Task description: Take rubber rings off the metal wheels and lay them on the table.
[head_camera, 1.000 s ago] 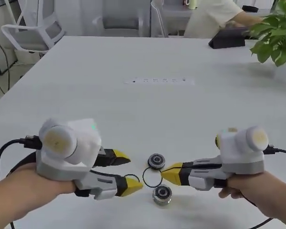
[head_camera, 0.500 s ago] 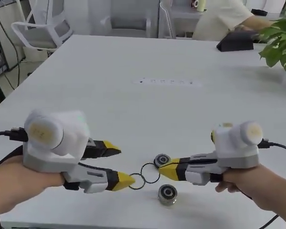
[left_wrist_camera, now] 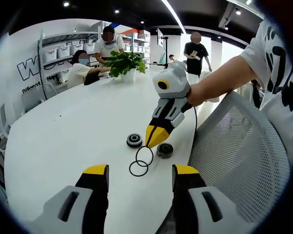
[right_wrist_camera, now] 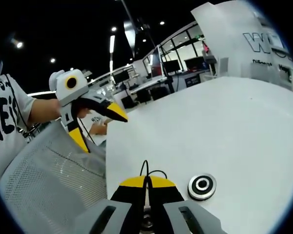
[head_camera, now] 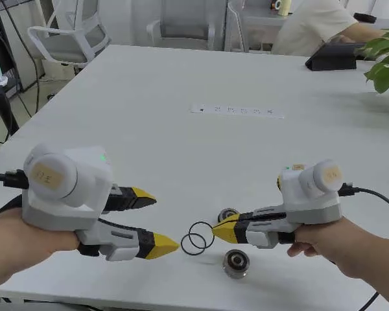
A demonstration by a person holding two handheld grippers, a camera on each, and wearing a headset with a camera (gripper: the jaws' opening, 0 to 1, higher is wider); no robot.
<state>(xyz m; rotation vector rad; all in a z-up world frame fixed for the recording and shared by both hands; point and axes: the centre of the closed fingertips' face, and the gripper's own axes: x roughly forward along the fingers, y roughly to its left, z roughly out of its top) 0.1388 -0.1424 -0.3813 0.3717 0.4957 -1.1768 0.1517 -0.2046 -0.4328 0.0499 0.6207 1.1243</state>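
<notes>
Two thin black rubber rings overlap on the white table (head_camera: 181, 149). My right gripper (head_camera: 215, 231) is shut on the edge of one ring (head_camera: 201, 233); in the right gripper view that ring (right_wrist_camera: 145, 168) pokes out between its closed tips (right_wrist_camera: 146, 181). The other ring (head_camera: 192, 244) lies loose beside it. My left gripper (head_camera: 161, 221) is open, a little left of the rings, holding nothing; its own view looks over both rings (left_wrist_camera: 138, 168) between its jaws (left_wrist_camera: 140, 169). One metal wheel (head_camera: 228, 214) sits behind the right tips, another (head_camera: 236, 262) in front.
A flush power strip (head_camera: 236, 110) sits mid-table. A potted plant (head_camera: 386, 58) stands at the far right and a person sits at the far end by a dark tablet (head_camera: 337, 55). Chairs (head_camera: 71, 35) ring the table; a mesh chair (left_wrist_camera: 234, 146) is by the near edge.
The left gripper has drawn back to the left, leaving the ring that was at its lower tip on the table. The right gripper stays shut on its ring. The head camera has shifted.
</notes>
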